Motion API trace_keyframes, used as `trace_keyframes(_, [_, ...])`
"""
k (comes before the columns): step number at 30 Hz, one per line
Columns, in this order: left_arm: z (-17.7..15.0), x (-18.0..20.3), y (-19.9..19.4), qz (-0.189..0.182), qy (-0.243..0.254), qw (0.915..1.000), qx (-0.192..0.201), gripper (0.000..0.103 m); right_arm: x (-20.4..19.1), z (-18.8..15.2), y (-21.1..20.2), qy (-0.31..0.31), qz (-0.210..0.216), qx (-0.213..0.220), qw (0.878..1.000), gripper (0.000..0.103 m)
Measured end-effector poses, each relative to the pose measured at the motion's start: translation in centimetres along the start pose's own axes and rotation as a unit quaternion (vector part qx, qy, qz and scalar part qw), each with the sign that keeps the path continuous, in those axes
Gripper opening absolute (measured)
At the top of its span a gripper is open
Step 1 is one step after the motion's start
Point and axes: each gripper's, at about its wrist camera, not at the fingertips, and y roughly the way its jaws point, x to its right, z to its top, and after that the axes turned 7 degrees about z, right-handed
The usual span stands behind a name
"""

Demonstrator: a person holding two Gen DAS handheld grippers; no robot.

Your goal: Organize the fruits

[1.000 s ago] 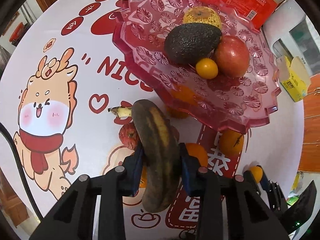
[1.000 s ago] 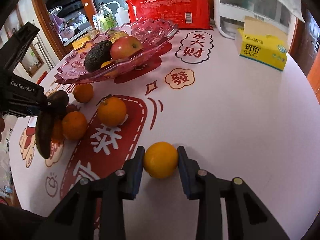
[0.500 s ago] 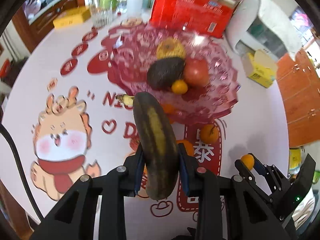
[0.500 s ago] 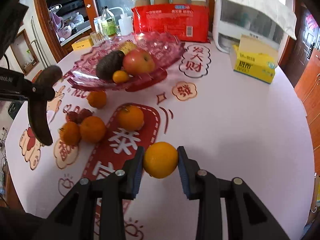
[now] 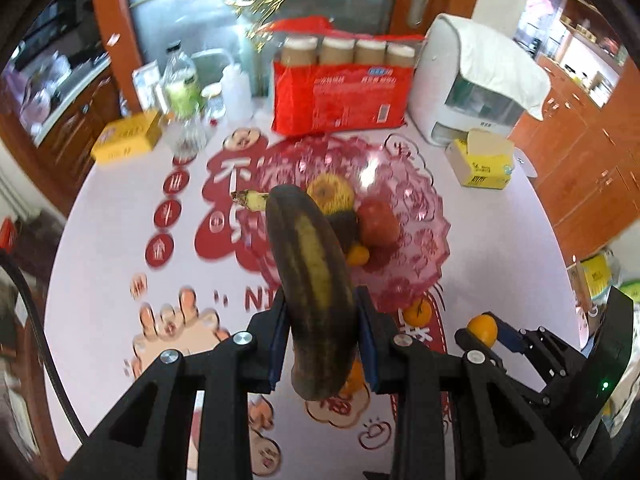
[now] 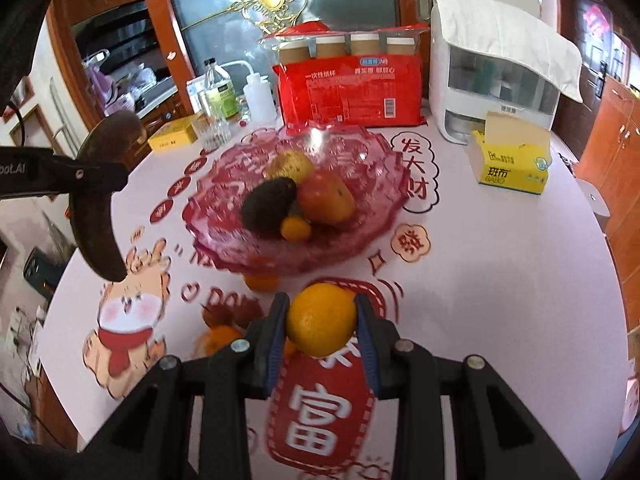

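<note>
Jaws of left gripper [image 5: 322,334] tight around banana [image 5: 312,280], right gripper's [image 6: 320,330] around orange [image 6: 321,319].

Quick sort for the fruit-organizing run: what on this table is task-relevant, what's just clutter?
Task-relevant:
- banana clamped in left gripper
- orange clamped in right gripper
- pink fruit bowl with avocado, apple
- loose oranges on table

Clutter:
- red cup pack
- yellow tissue box
- white appliance
- bottles

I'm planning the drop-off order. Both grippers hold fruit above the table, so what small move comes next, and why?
Probably carry the banana in the left gripper forward over the pink bowl's bare left side: avocado, apple and other fruit crowd the centre. The right gripper, shut on the orange, can follow.
</note>
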Motion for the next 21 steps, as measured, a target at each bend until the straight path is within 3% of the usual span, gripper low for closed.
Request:
trace_keyframes(11, [4.9, -1.4, 1.8, -0.048, 0.077, 0.9951, 0.039, 0.029, -2.5, 3.2, 1.5, 0.078, -0.062, 0.041, 0.994, 0.033])
trace_keyframes(16, [5.4, -1.6, 4.4, -0.076, 0.102, 0.9912, 0.036, 0.029, -2.7, 4.5, 3.2, 0.121, -0.093, 0.031, 0.988, 0.033])
trace_keyframes(21, [5.2, -1.8, 8.3, -0.101, 0.128, 0.9866, 0.011, 0.029, -2.5, 5.4, 5.7, 0.163, -0.089, 0.015, 0.982, 0.033])
